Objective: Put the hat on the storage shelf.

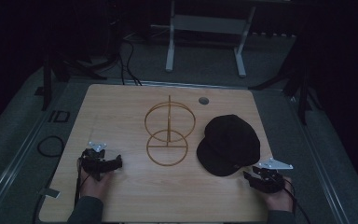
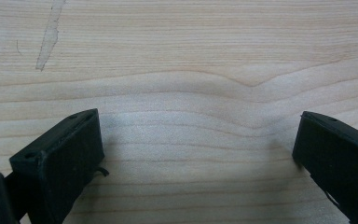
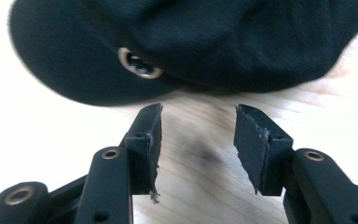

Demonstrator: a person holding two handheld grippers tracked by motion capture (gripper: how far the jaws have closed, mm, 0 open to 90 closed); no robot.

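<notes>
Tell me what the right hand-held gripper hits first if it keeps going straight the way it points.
Most likely the black cap: the right hand-held gripper has open jaws aimed at its near edge, beside the brass eyelet, with only bare table between. The exact gap is unclear.

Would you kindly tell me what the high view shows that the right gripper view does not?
High view alone: the gold wire stand, the left claw and the whole table on its floor. Right gripper view alone: a brass eyelet on the cap, and bare wood between the open jaws. Both: the black cap and the right claw just short of it.
</notes>
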